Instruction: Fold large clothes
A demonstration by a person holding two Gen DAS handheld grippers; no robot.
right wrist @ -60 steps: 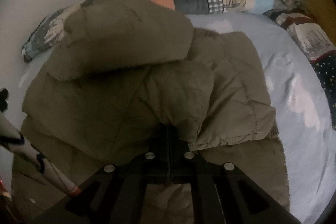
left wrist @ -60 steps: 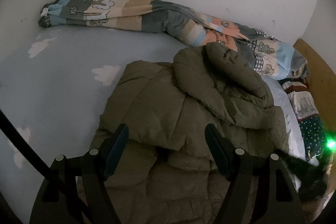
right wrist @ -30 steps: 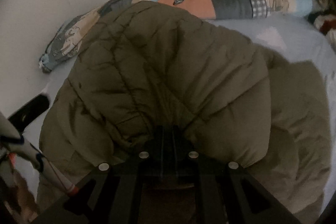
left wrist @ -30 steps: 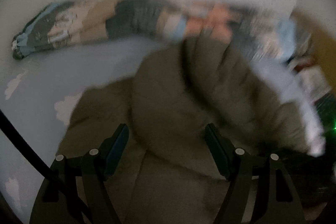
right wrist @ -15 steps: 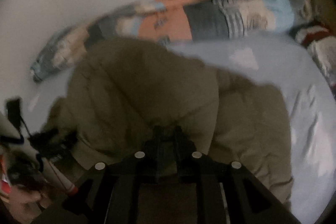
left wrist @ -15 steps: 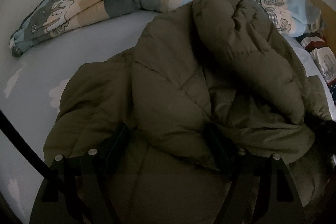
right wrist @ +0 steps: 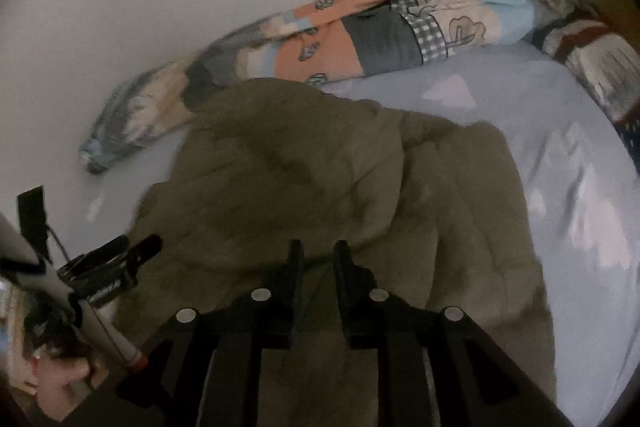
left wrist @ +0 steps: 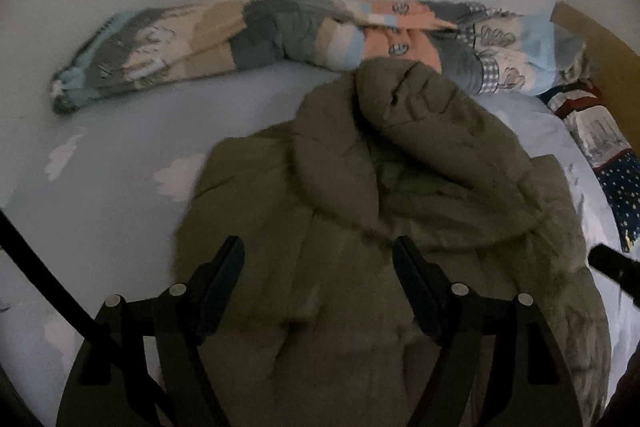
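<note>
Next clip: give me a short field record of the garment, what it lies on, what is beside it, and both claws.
garment: olive puffer jacket, partly folded, rumpled
surface: pale blue sheet with white cloud shapes
along wall: patchwork quilt, rolled up
left claw: jaws wide, above the jacket, nothing between them
right claw: jaws have just been opening, narrow gap, no fabric pinched

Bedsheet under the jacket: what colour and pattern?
Pale blue bedsheet with white cloud shapes, clearest in the left wrist view.

Left hand-held gripper point(left wrist: 318, 259): black angular fingers, silver screws, black cable. Right hand-held gripper point(right wrist: 318, 259): same, apparently.
</note>
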